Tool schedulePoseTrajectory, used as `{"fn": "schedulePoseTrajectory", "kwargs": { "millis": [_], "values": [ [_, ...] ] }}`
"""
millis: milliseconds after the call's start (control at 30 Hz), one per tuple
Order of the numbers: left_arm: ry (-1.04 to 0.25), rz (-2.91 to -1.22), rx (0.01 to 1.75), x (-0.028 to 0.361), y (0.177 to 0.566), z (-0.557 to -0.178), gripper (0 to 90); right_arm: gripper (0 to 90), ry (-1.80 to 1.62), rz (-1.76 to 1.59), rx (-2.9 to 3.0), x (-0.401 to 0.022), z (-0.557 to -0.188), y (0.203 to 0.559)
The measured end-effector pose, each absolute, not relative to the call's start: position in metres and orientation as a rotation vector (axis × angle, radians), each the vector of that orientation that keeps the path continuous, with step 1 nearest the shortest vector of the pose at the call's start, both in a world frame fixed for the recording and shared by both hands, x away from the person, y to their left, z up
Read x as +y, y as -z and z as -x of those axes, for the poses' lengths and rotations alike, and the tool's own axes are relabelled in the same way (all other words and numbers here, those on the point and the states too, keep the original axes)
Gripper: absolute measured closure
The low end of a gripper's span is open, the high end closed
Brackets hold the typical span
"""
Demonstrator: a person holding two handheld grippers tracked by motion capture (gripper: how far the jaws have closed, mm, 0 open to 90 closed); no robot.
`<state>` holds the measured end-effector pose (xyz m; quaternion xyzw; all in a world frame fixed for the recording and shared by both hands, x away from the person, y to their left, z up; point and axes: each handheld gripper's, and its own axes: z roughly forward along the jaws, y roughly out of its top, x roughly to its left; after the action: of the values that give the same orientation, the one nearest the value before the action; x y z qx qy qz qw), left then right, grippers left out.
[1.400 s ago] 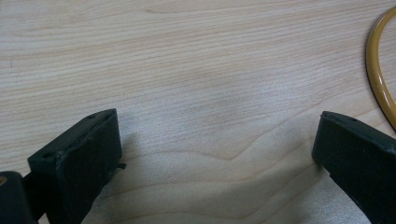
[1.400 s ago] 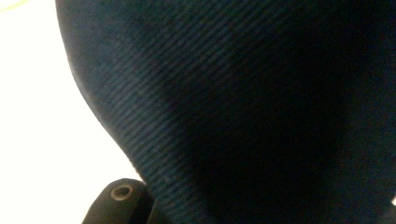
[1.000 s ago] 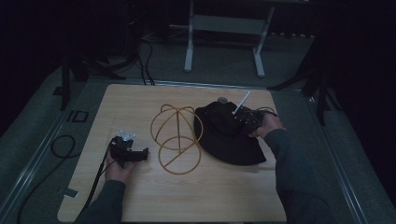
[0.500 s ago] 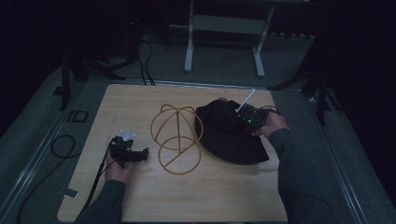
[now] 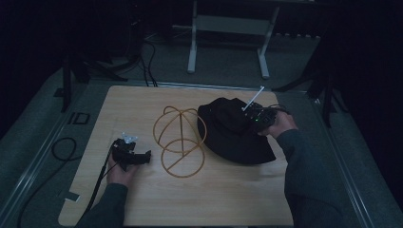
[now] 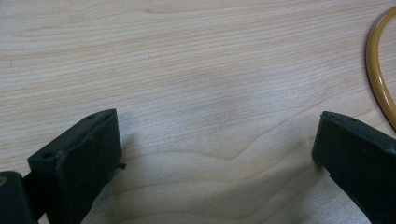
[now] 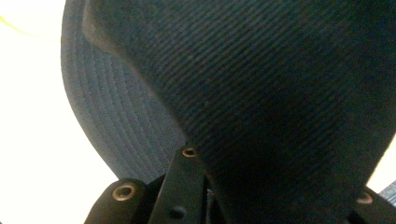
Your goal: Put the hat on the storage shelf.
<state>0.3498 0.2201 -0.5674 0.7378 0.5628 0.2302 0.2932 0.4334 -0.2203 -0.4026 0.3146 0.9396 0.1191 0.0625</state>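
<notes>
A black bucket hat (image 5: pixel 237 135) lies on the right half of the wooden table (image 5: pixel 228 199). My right gripper (image 5: pixel 249 118) is shut on the hat's crown, pinching the dark fabric (image 7: pixel 280 93) that bunches up between its jaws. A yellow wire hat stand (image 5: pixel 179 140) sits at the table's middle, just left of the hat. My left gripper (image 5: pixel 145 156) rests low near the table's left front, pointing toward the stand. Its jaws stand wide open over bare wood (image 6: pixel 215 140), and the stand's yellow ring (image 6: pixel 380 79) curves past at the right edge.
A black cable (image 5: pixel 62 147) loops on the floor left of the table. A white-legged frame (image 5: pixel 228 42) stands beyond the far edge, with dark stands at both sides. Bare wood lies along the table's front.
My right gripper has risen a little, pulling the hat's crown up with it. The left hand and the wire stand have not moved.
</notes>
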Motion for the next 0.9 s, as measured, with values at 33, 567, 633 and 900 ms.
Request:
{"fn": "schedulePoseTrajectory", "kwargs": {
  "millis": [33,567,633,900],
  "values": [
    [-0.613,-1.965,1.499,0.220,0.567,-0.350,1.6,87.8,-0.362,-0.951,2.836,-0.221,-0.433,0.401],
    [-0.613,-1.966,1.499,0.220,0.567,-0.350,1.6,87.9,-0.451,-0.965,2.791,-0.228,-0.427,0.387],
    [-0.613,-1.966,1.499,0.220,0.567,-0.350,1.6,87.9,-0.456,-0.970,2.792,-0.229,-0.426,0.386],
    [-0.613,-1.966,1.500,0.220,0.567,-0.350,1.6,88.0,-0.492,-0.944,2.780,-0.230,-0.420,0.378]
  ]
}}
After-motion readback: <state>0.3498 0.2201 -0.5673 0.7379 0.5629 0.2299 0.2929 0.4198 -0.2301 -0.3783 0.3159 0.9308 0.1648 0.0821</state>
